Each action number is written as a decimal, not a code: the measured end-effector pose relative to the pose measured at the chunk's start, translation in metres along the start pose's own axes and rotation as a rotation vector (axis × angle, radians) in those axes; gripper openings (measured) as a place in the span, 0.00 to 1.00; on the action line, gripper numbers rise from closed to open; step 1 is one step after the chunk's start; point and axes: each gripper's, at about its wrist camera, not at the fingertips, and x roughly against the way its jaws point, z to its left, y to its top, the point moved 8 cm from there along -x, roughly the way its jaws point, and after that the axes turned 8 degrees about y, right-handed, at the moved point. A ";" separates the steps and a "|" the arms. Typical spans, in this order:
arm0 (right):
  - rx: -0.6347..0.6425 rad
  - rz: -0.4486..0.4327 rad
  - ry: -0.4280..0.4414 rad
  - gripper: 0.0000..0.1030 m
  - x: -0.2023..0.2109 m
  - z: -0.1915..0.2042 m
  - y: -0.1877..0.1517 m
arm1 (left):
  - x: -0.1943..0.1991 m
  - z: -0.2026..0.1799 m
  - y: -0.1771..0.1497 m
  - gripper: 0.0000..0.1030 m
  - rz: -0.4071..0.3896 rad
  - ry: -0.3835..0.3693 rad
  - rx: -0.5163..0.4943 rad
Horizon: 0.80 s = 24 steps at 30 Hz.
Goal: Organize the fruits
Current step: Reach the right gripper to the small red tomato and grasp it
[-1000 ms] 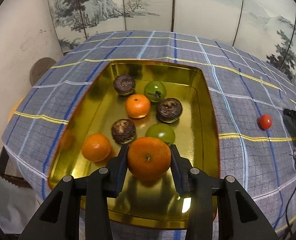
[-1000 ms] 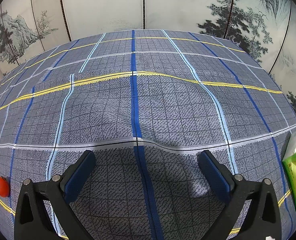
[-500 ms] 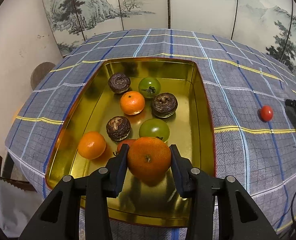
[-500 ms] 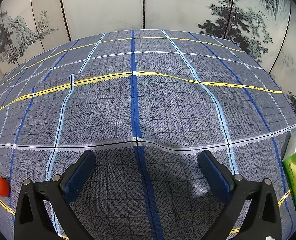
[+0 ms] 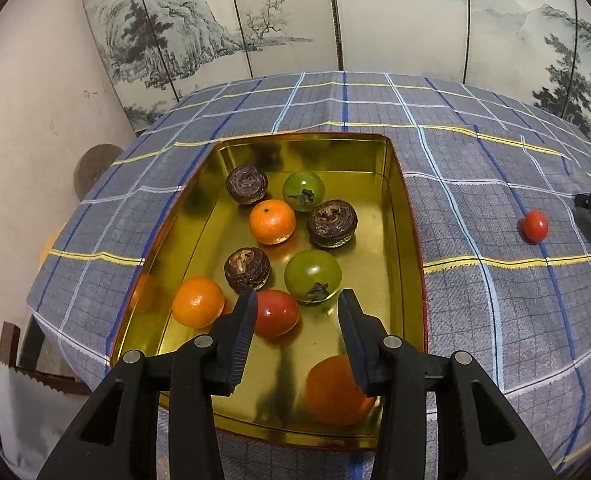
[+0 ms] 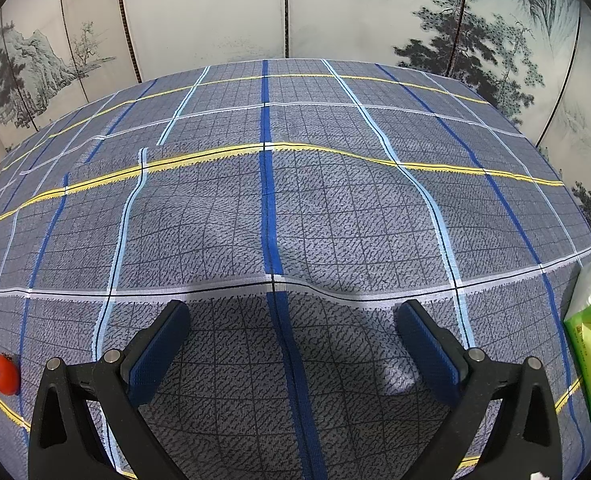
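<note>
Left claw (image 5: pixel 295 312) parted, gripping nothing. Blurred orange (image 5: pixel 337 390) lying loose in gold tray (image 5: pixel 399 240), just below right pad. Red tomato (image 5: pixel 275 314) beside left pad. Right claw (image 6: pixel 291 340) wide open, empty, over checked cloth (image 6: pixel 295 200).

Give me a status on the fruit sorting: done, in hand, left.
Done: the gold tray holds three oranges, two green tomatoes, three dark brown fruits and one red tomato. In hand: nothing; the left gripper has its jaws apart, and the blurred orange lies below them in the tray. Left: one small red tomato on the cloth; the right gripper is open.
</note>
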 end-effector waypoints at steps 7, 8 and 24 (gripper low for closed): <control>-0.001 0.001 0.000 1.00 0.000 0.000 0.000 | 0.006 0.003 0.003 0.42 -0.027 0.011 0.000; 0.000 0.000 0.000 1.00 0.000 0.000 0.000 | 0.006 0.003 0.003 0.43 -0.029 0.012 0.001; 0.271 -0.155 0.298 1.00 0.070 0.093 -0.028 | 0.004 0.014 0.001 0.55 -0.040 0.022 0.025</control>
